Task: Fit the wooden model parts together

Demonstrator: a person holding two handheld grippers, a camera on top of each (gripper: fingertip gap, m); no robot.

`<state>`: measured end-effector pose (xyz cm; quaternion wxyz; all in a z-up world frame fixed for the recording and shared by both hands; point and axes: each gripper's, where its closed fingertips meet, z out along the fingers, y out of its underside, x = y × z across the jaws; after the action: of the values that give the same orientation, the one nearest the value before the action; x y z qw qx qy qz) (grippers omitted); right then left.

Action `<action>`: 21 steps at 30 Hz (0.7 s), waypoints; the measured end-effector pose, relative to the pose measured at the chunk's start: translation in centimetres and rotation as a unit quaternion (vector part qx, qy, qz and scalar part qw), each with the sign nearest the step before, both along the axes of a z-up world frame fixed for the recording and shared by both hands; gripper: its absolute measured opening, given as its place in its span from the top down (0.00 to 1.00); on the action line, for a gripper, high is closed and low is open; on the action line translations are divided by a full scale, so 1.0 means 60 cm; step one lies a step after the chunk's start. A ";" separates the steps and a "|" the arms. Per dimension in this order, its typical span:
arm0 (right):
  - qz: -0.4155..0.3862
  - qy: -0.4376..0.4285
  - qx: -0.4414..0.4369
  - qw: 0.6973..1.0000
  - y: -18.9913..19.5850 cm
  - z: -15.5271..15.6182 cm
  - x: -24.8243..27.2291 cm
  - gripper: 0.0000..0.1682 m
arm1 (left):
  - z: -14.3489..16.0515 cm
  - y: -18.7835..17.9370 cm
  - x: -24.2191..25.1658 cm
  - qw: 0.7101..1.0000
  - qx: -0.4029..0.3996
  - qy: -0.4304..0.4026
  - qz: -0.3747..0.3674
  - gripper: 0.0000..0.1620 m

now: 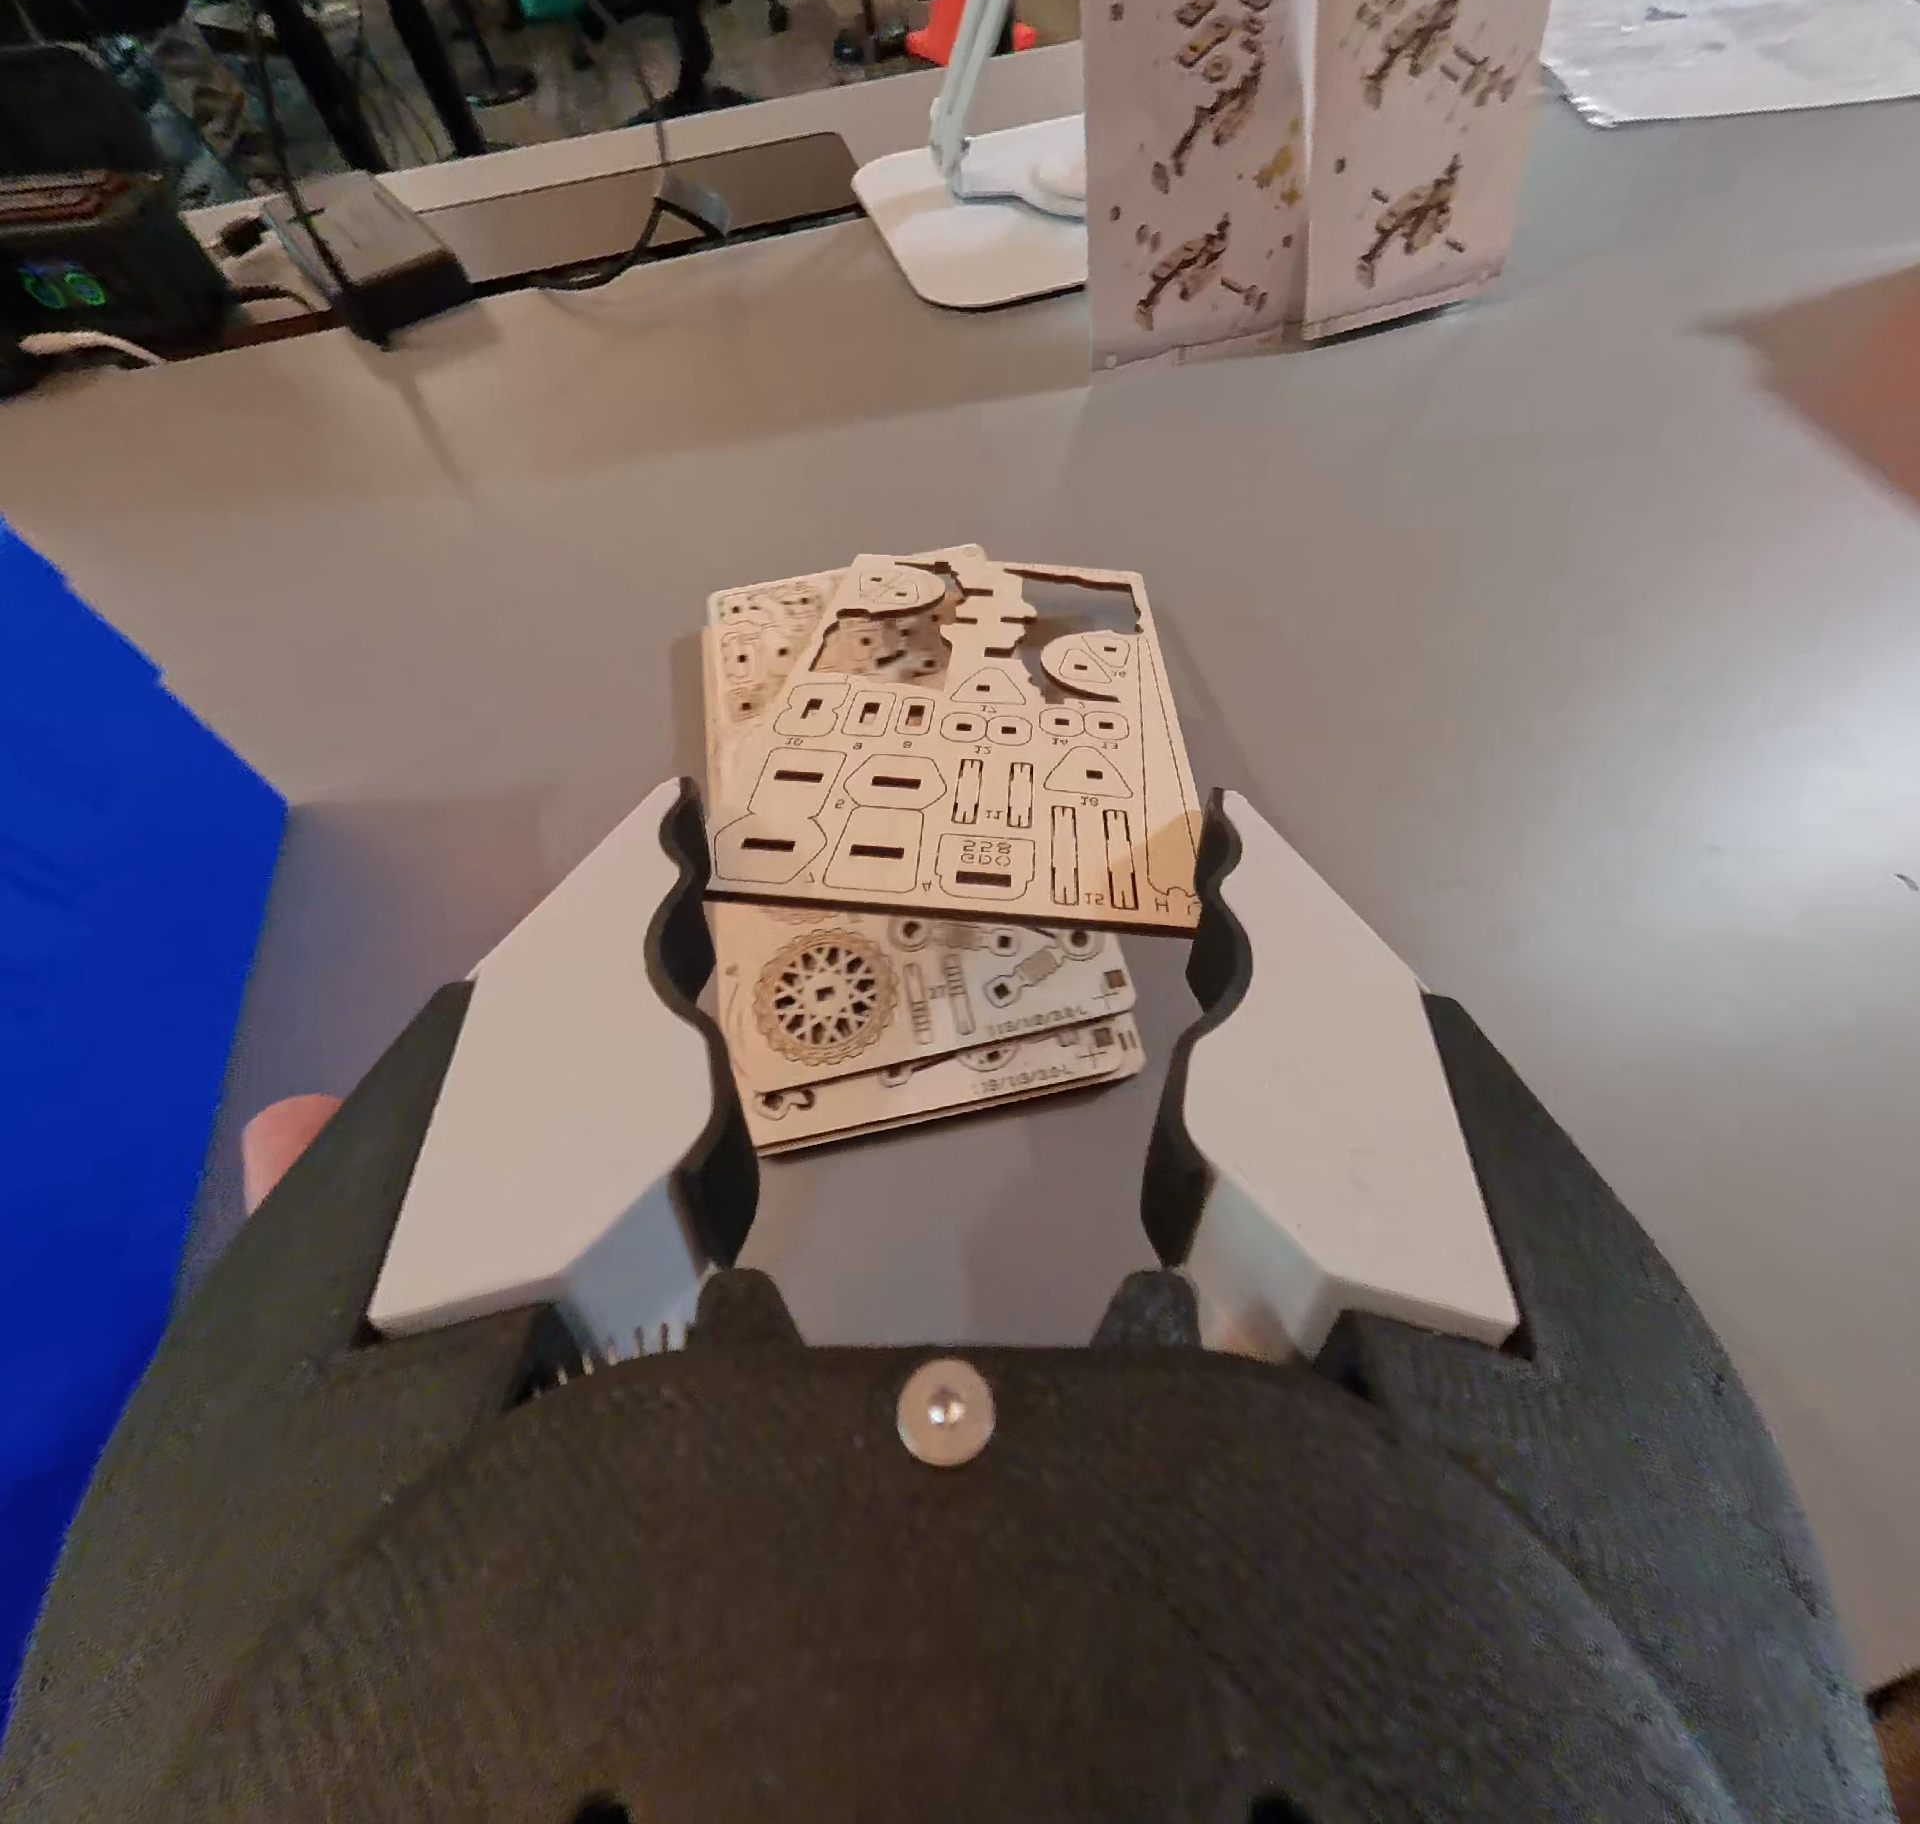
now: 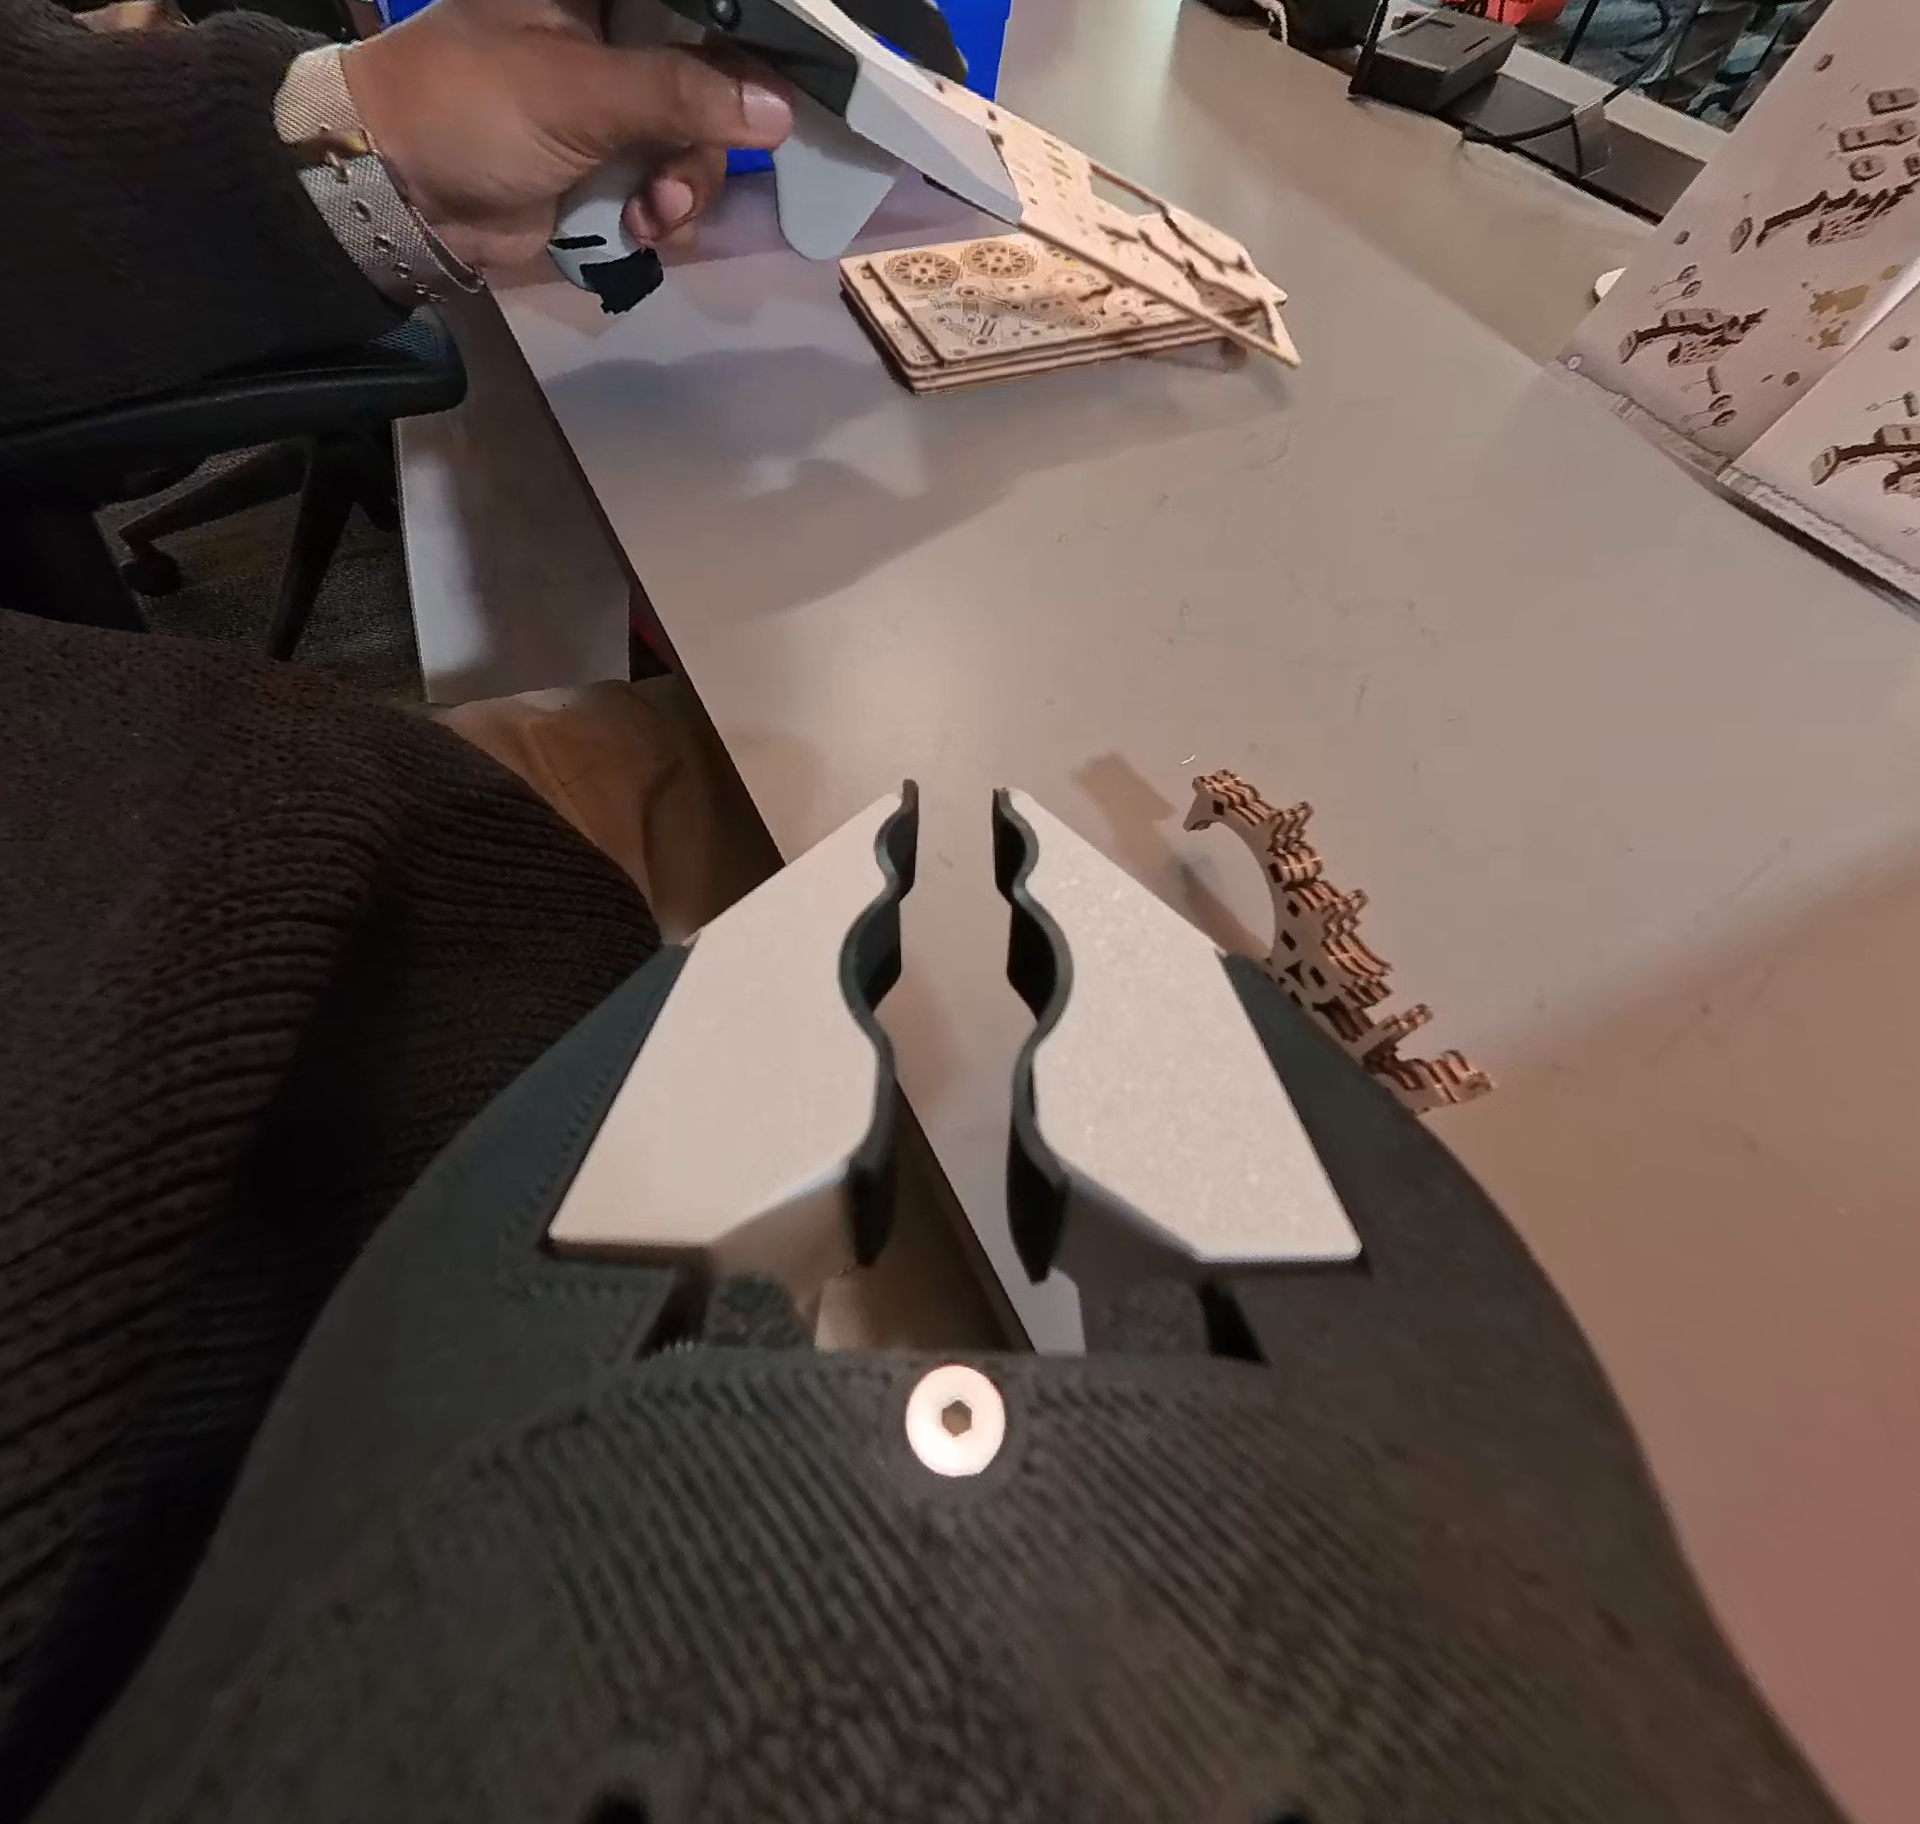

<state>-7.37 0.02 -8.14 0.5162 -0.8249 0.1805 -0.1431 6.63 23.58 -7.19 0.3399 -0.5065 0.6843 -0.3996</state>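
A: Your left gripper?
B: Closed on the pale laser-cut wooden parts sheet, near edge lifted, far edge resting on the stack of matching wooden sheets under your fingers.
A: Right gripper?
B: Slightly open, holding nothing, low over the grey table. The assembled curved notched wooden piece stands just right of it.

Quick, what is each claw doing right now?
Left gripper: closed on the top wooden sheet, tilting it up.
Right gripper: slightly open, holding nothing.
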 end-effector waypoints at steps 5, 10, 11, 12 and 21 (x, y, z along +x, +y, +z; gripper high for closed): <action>0.000 0.002 -0.001 1.000 0.000 -0.002 0.001 0.92 | 0.016 -0.058 -0.022 0.997 -0.005 -0.025 -0.076 0.76; 0.000 0.000 -0.003 1.000 0.001 -0.002 0.001 0.92 | 0.002 -0.069 -0.024 0.993 0.069 -0.030 -0.086 0.62; -0.001 0.000 -0.003 1.000 0.000 -0.003 0.002 0.92 | -0.001 -0.058 -0.018 0.994 0.078 -0.031 -0.069 0.57; -0.003 -0.001 -0.004 1.000 0.000 -0.004 0.004 0.92 | -0.007 -0.047 -0.010 0.995 0.083 -0.026 -0.053 0.50; -0.010 0.021 0.018 1.000 -0.003 0.000 0.011 0.93 | -0.083 -0.041 0.085 0.973 0.074 0.180 -0.120 0.28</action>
<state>-6.68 -0.17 -8.16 0.5253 -0.8166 0.2021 -0.1280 11.72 21.13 -12.16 0.1971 -0.4575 0.8179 -0.2877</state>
